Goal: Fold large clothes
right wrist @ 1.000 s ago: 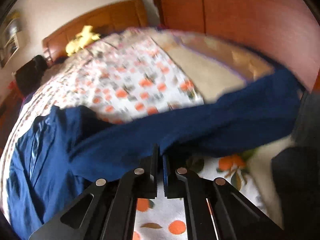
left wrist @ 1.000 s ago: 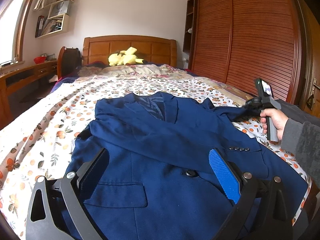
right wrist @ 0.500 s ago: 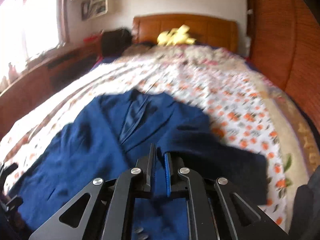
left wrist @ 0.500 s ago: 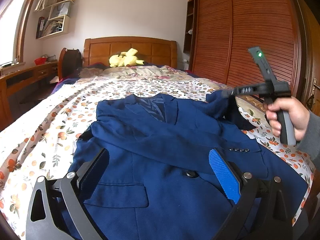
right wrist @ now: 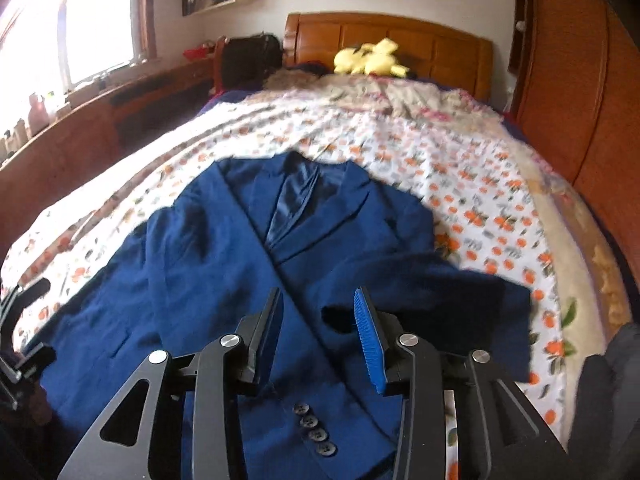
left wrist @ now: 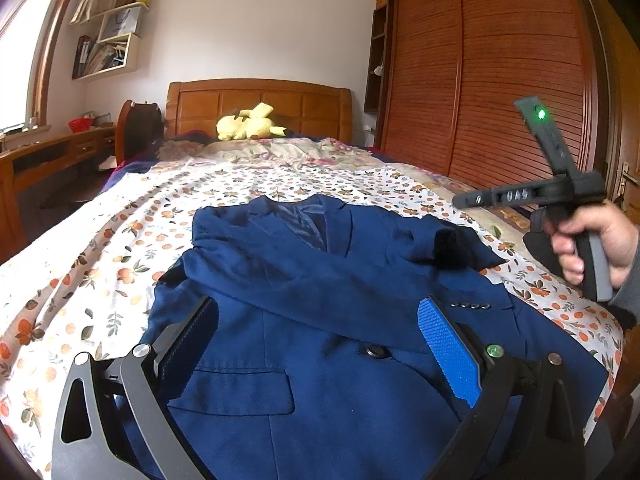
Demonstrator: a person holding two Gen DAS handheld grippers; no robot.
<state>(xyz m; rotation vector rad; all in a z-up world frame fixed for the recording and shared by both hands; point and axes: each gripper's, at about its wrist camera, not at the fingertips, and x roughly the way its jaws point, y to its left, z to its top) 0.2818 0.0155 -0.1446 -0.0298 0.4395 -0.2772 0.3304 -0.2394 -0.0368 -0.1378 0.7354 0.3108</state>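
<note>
A navy blue suit jacket (left wrist: 320, 280) lies front-up on the orange-flowered sheet (left wrist: 100, 240). One sleeve crosses its chest, cuff buttons (left wrist: 470, 305) showing. The other sleeve (right wrist: 460, 292) lies folded in over the shoulder, its dark cuff mouth (left wrist: 452, 244) open. My left gripper (left wrist: 318, 312) stands open just above the jacket's lower front, touching nothing I can see. My right gripper (right wrist: 318, 296) hovers above the folded sleeve. Its jaws are opening, the cloth lies below them and the blue pads (right wrist: 370, 340) press on nothing. A hand (left wrist: 592, 240) holds it at the bed's right side.
A yellow plush toy (left wrist: 250, 122) rests by the wooden headboard (left wrist: 260, 96). A slatted wooden wardrobe (left wrist: 480, 80) runs along the right. On the left stand a desk (left wrist: 48, 152) and a chair with a black bag (left wrist: 140, 128).
The right gripper carried the sleeve from the bed's right edge up and over onto the jacket, then parted its jaws and let go. The left gripper has stayed put.
</note>
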